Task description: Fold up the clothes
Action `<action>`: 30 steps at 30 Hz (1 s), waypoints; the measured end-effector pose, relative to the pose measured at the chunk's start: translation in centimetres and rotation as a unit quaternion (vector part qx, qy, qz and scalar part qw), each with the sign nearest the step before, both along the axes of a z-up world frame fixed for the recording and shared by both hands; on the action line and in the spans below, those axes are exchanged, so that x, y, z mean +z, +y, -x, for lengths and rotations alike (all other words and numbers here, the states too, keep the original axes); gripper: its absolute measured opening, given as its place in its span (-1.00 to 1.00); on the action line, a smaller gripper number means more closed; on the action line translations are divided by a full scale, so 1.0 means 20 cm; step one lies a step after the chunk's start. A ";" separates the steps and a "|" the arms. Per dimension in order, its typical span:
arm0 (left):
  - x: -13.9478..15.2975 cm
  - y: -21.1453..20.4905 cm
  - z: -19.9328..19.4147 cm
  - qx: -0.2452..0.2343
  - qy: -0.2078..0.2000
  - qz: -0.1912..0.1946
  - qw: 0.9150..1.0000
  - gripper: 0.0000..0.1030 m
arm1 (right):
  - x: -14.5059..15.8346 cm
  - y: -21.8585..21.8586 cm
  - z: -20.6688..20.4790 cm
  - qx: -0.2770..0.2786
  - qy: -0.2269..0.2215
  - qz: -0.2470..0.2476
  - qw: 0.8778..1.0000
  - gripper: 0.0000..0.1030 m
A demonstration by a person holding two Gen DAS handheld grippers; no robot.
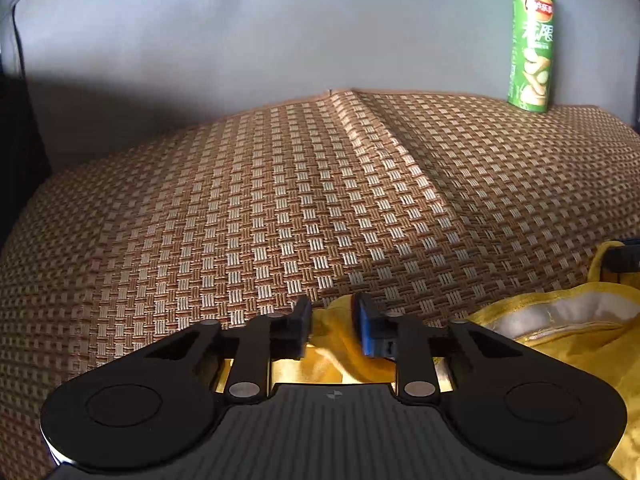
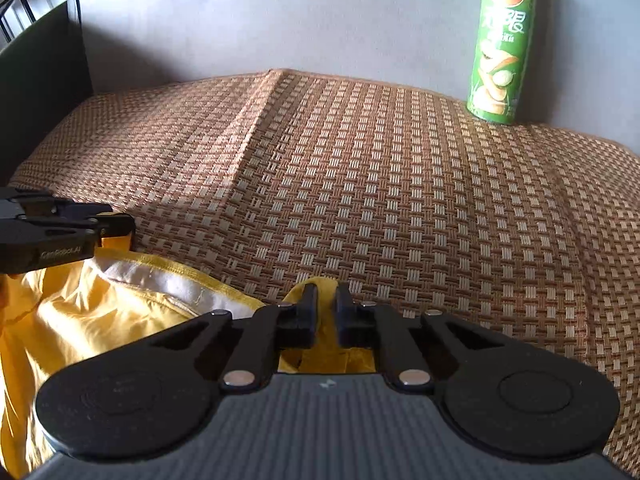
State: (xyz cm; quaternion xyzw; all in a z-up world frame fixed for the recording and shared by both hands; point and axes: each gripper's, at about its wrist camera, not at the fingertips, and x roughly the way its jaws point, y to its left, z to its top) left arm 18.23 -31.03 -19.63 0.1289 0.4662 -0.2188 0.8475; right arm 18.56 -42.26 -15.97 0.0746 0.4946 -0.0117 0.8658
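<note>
A: Left wrist view first: a brown-and-cream woven rattan mat (image 1: 320, 208) covers the seat, a grey cushioned backrest (image 1: 240, 32) behind it, and a tall green cardboard crisp tube (image 1: 531, 44) stands upright at the far right.

B: And the left gripper (image 1: 331, 326)?

A: Low at the near edge, its fingers (image 1: 370, 330) clamped on a fold of the bright yellow satin garment with white lining (image 1: 560, 320), which bunches off to the right.

B: Right wrist view?

A: Same mat (image 2: 400, 200), same tube (image 2: 500, 40). The right gripper (image 2: 326, 316) has its fingers nearly together, pinching a yellow edge (image 2: 320, 284). The garment (image 2: 100, 320) sags between both grippers; the left gripper (image 2: 116, 226) shows at the frame's left, gripping its other end.
</note>
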 end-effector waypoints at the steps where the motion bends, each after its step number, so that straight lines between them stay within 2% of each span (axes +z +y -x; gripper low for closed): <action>1: 0.00 0.01 0.00 0.007 0.000 0.004 1.000 -0.79 | 0.01 -0.01 0.01 -0.001 -0.006 -0.001 1.000 -0.81; 4: 0.07 0.12 0.01 0.038 -0.004 0.060 0.997 -0.79 | 0.06 -0.05 0.06 -0.013 -0.027 -0.014 0.999 -0.82; 8: 0.16 0.27 0.02 0.081 -0.009 0.139 0.987 -0.80 | 0.16 -0.11 0.17 -0.033 -0.075 -0.040 0.996 -0.83; 9: 0.17 0.31 0.05 0.079 -0.013 0.148 0.986 -0.80 | 0.19 -0.13 0.22 -0.037 -0.090 -0.050 0.994 -0.83; 11: 0.14 0.38 0.14 0.071 -0.012 0.153 0.986 -0.79 | 0.17 -0.14 0.33 -0.032 -0.098 -0.058 0.993 -0.83; 13: 0.07 0.45 0.20 0.076 0.007 0.158 0.984 -0.78 | 0.13 -0.13 0.44 -0.023 -0.096 -0.061 0.993 -0.84; 15: -0.02 0.51 0.25 0.086 0.032 0.160 0.983 -0.78 | 0.04 -0.09 0.50 -0.016 -0.071 -0.057 0.996 -0.84; 17: -0.05 0.53 0.31 0.081 0.033 0.162 0.983 -0.77 | -0.07 -0.04 0.54 -0.011 -0.038 -0.051 0.998 -0.84; 19: -0.03 0.54 0.35 0.069 0.025 0.158 0.985 -0.55 | -0.13 0.00 0.56 -0.003 -0.027 -0.037 0.999 -0.84; 20: 0.00 0.54 0.36 0.062 0.021 0.154 0.986 -0.33 | -0.12 0.02 0.56 0.000 -0.031 -0.028 0.999 -0.84; 23: 0.09 0.54 0.41 0.043 -0.002 0.140 0.989 -0.16 | -0.06 0.04 0.57 0.005 -0.044 -0.018 0.999 -0.76; 27: 0.17 0.50 0.44 0.025 -0.025 0.123 0.992 -0.07 | 0.04 0.06 0.61 0.008 -0.073 -0.011 0.997 -0.59; 30: 0.21 0.44 0.47 0.022 -0.043 0.100 0.994 0.00 | 0.08 0.06 0.62 0.010 -0.086 -0.007 0.996 -0.59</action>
